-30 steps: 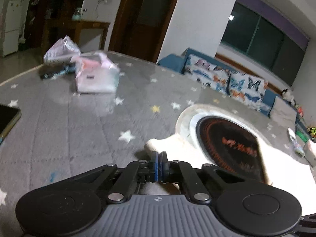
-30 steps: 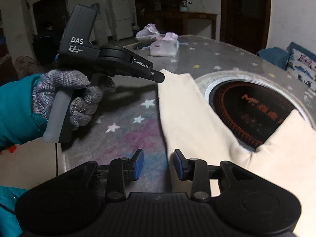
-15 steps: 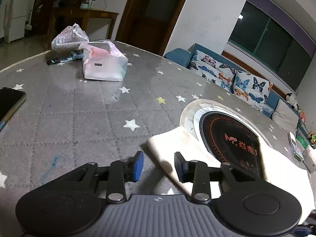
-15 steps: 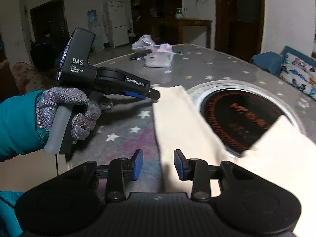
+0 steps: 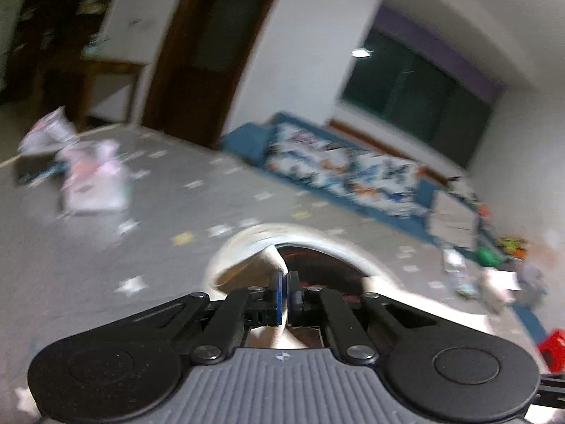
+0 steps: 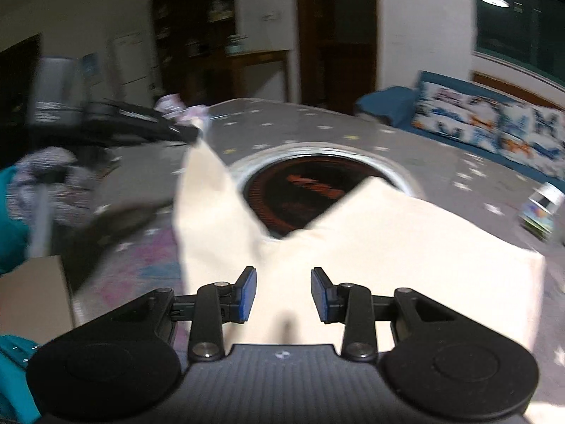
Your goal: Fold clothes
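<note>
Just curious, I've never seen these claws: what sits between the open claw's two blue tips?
Only the cream garment, spread on the table beneath the open right claw; the right wrist view shows it.

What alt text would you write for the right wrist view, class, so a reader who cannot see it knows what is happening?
The open right tool hovers over a cream garment spread on a grey star-patterned table. The left tool, held in a gloved hand, lifts the garment's far corner beside a round dark inset. The image is motion-blurred.
</note>
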The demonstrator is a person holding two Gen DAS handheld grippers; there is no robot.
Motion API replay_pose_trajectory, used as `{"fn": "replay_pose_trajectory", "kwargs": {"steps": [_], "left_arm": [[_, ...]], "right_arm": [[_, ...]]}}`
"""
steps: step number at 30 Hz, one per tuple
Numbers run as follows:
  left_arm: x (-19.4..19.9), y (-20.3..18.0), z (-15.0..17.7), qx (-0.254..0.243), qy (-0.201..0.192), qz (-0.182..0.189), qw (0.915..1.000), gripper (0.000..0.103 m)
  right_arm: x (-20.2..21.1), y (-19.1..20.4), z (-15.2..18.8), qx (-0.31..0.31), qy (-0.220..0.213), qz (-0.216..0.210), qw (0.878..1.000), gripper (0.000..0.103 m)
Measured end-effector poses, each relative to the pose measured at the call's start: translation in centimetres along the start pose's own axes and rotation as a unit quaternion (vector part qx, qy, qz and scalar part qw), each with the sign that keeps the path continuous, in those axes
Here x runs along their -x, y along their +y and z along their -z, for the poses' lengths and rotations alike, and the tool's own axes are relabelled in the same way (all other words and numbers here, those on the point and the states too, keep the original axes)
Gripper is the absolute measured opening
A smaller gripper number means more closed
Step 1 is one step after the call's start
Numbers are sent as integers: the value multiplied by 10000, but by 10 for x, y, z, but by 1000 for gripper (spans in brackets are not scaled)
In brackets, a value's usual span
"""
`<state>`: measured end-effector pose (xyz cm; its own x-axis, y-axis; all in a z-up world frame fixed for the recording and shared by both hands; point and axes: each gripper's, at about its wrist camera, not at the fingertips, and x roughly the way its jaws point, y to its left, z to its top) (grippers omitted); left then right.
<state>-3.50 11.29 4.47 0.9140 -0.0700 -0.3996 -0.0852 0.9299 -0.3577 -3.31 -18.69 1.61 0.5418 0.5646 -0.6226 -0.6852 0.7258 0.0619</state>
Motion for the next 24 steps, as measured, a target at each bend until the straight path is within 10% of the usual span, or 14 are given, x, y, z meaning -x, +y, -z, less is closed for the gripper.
{"fn": "replay_pose_trajectory", "kwargs": {"steps": [7, 15, 24], "left_arm": [[18, -94, 5, -552, 40, 1391, 9887, 2], [-2, -173, 62, -1020, 919, 2704, 9529, 5], [-9, -144, 98, -1594, 1579, 2267, 9478, 9]], "right_arm": [[19, -48, 23, -604, -44, 576, 9965, 34], [37, -85, 53, -1264, -80, 977, 9871, 34], [63, -106, 72, -1580, -37, 1317, 9786, 34]]}}
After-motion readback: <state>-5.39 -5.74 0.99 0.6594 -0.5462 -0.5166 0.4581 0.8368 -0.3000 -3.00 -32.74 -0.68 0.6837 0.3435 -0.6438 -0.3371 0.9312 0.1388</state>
